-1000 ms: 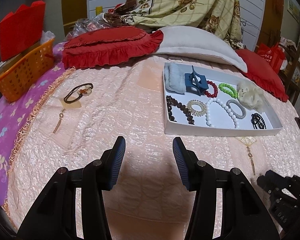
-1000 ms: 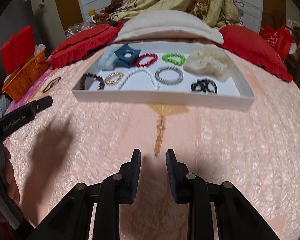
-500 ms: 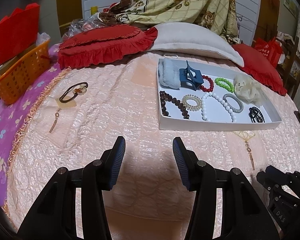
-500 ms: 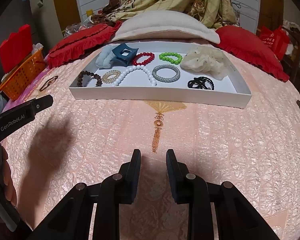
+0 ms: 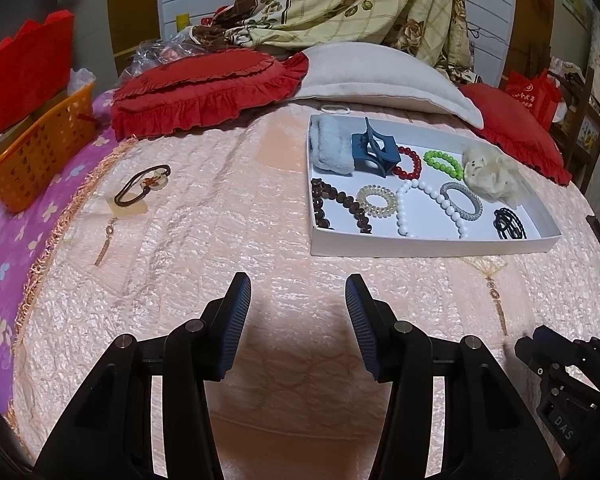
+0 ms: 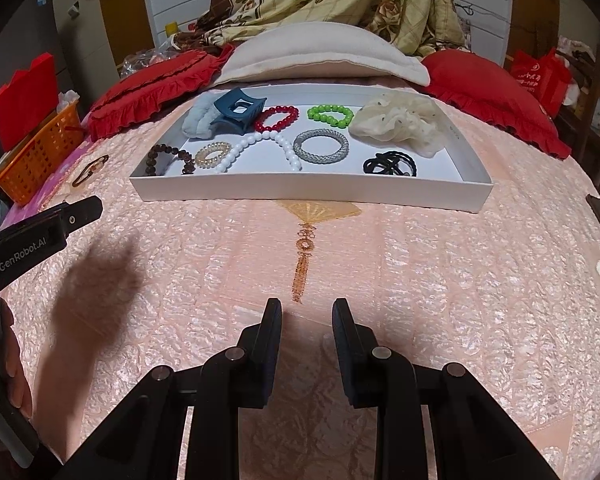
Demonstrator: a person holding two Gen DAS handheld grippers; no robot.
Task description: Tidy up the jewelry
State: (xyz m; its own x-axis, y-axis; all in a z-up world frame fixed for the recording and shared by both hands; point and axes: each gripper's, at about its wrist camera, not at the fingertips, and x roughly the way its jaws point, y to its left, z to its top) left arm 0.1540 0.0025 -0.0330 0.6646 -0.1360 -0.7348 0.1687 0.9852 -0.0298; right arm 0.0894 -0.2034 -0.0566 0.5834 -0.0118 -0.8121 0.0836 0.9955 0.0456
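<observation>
A white tray [image 5: 428,246] [image 6: 308,192] lies on the pink bedspread. It holds a blue hair claw [image 5: 374,152], a light blue scrunchie [image 5: 330,148], red [image 6: 278,118], green [image 6: 330,115], white [image 5: 428,208], brown [image 5: 338,206] and silver [image 6: 320,147] bracelets, a cream scrunchie [image 6: 400,122] and a black hair tie [image 6: 390,164]. A brown hair tie with a charm [image 5: 144,188] lies loose on the bedspread at the left. My left gripper [image 5: 296,292] is open and empty, short of the tray. My right gripper [image 6: 306,312] is partly open and empty.
An orange basket [image 5: 36,152] with a red box stands at the far left. Red cushions [image 5: 204,88] and a grey pillow [image 5: 380,80] lie behind the tray. The right gripper shows at the lower right of the left wrist view [image 5: 572,392]. A white ring [image 5: 334,110] lies behind the tray.
Both grippers have drawn back a little from the tray. The views have shifted slightly. Neither gripper has opened, shut or taken anything.
</observation>
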